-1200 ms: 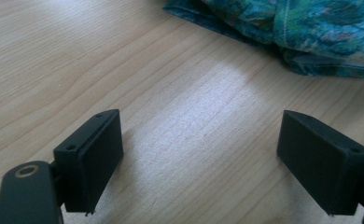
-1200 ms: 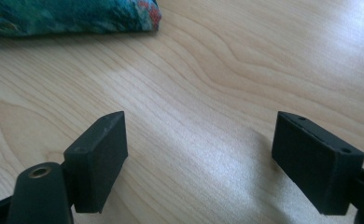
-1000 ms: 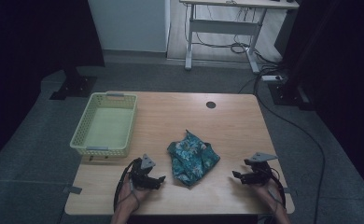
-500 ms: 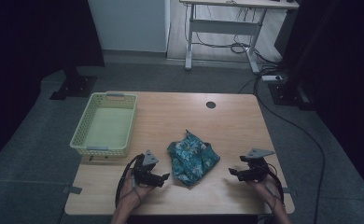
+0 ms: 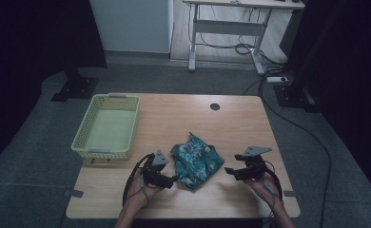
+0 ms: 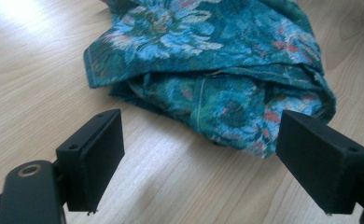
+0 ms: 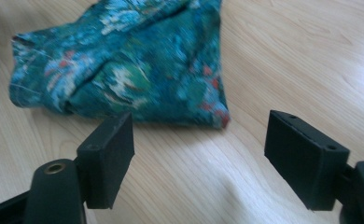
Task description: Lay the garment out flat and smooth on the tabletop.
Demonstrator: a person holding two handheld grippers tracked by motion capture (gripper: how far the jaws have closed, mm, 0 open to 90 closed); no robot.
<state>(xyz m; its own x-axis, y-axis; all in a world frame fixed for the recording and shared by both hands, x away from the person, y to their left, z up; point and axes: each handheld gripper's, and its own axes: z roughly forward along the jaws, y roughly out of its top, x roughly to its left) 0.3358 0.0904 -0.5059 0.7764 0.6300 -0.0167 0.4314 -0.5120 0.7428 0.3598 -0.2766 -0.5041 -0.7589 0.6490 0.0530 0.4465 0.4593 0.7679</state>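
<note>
Between your two grippers, the teal floral cloth (image 5: 195,160) lies crumpled on the counter (image 5: 183,118). Your left gripper (image 5: 174,179) and right gripper (image 5: 227,170) hold nothing, fingers wide though just closing slightly.

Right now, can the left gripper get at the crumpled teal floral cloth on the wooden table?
Probably yes: the left gripper has open jaws facing the crumpled teal floral cloth, with bare wooden table between them.
</note>
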